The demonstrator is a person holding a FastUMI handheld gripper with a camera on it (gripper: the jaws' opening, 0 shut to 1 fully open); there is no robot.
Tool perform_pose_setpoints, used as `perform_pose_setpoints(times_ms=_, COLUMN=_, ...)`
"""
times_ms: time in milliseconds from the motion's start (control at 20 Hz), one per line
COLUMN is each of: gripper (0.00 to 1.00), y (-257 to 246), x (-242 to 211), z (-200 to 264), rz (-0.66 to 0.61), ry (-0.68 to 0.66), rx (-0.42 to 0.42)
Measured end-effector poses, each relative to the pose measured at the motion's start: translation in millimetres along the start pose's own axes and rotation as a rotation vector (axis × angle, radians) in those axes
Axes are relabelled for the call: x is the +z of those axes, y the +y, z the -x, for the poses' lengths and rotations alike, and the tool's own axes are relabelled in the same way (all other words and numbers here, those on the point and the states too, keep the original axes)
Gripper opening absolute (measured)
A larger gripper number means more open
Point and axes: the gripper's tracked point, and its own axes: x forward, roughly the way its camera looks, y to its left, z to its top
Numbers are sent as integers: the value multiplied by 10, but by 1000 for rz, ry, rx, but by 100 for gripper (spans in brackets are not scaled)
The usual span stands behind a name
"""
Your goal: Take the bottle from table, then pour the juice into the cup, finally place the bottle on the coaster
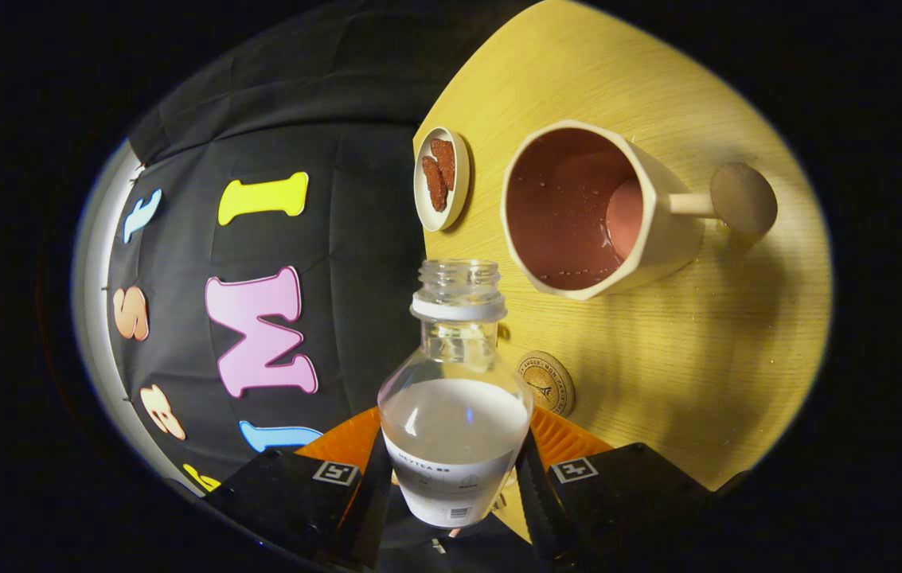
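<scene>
gripping one bottle (454, 414) between fingers (532, 485), one cup (586, 208), one coaster (548, 383)

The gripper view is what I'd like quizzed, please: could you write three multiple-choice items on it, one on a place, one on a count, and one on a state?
1. Where does the coaster lie?
A. On the table just beyond the gripped bottle, nearer the fingers than the cup
B. Under the cup
C. In the small dish

2. How many dark red pieces lie in the small dish?
A. None
B. Two
C. Five

3. What state is the bottle in?
A. Capped and lying on the table
B. Uncapped, held between both fingers of the gripper
C. Uncapped, standing on the coaster

Answers:
1 A, the round coaster sits on bare wood beside the bottle's shoulder, apart from the cup.
2 B, two pieces lie side by side in the dish.
3 B, the threaded neck is open and both fingers press the bottle's sides.
</scene>
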Motion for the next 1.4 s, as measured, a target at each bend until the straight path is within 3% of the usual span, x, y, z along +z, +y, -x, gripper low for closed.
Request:
perform_pose_setpoints(times_ms=250, gripper=72, y=-42, x=55, z=-1, rz=-119, ry=-2, rx=-9)
perform_pose_setpoints(times_ms=800, gripper=73, y=29, x=-12, z=15, rz=-246, ry=66, rx=-38)
perform_pose_setpoints(times_ms=1400, gripper=73, y=258, x=87, z=74, rz=-469, ry=36, rx=-31)
